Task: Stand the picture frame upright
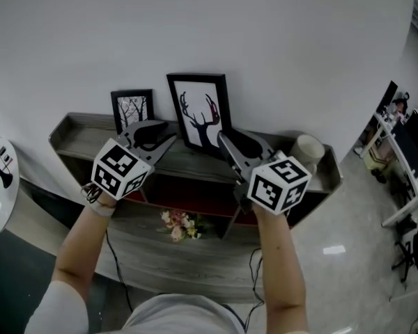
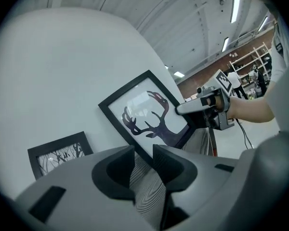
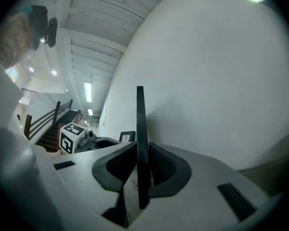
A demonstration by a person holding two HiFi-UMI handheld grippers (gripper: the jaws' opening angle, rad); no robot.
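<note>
holding the black-framed deer antler picture (image 1: 199, 110) by its right edge, right gripper (image 1: 230, 142) pinched down on the frame's thin side.
it's upright on the grey wood-grain shelf (image 1: 76, 136) in front of the white wall (image 1: 265, 47). left gripper (image 1: 164, 133) sits just by the lower left corner, jaws apart with only shelf between them. smaller black-framed tree picture (image 1: 132, 110) stands just to its left.

In my head view the right gripper (image 1: 228, 139) covers a lower corner of the deer frame (image 1: 200, 108), and the left gripper (image 1: 166, 132) covers the base of the small frame (image 1: 132, 108).
</note>
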